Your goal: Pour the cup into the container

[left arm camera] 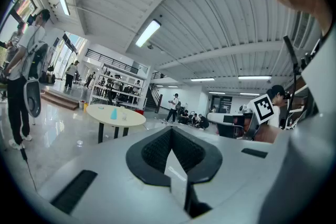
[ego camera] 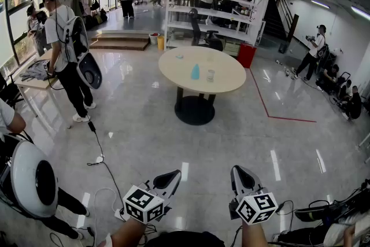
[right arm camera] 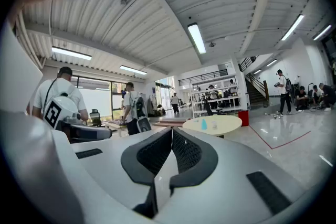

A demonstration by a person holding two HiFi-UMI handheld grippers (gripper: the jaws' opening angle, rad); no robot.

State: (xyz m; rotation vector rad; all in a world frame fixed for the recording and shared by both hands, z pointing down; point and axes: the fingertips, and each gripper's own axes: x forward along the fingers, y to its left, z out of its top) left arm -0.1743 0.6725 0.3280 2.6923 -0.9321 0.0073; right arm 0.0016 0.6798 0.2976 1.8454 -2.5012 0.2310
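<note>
A round beige table (ego camera: 173, 69) is seen mid-frame. At the bottom edge, the left gripper (ego camera: 172, 175) and right gripper (ego camera: 239, 172) are held pressed together, empty. On the table, a blue cup (ego camera: 195, 72) is set just left of a clear container (ego camera: 210, 75).

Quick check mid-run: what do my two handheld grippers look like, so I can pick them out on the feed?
They match. The left gripper and right gripper each have a pale grey moulded shell tapering to two jaws lined with black textured pads. Each carries a white cube with black square markers on its faces. No sleeves show on the forearms behind them.
</note>
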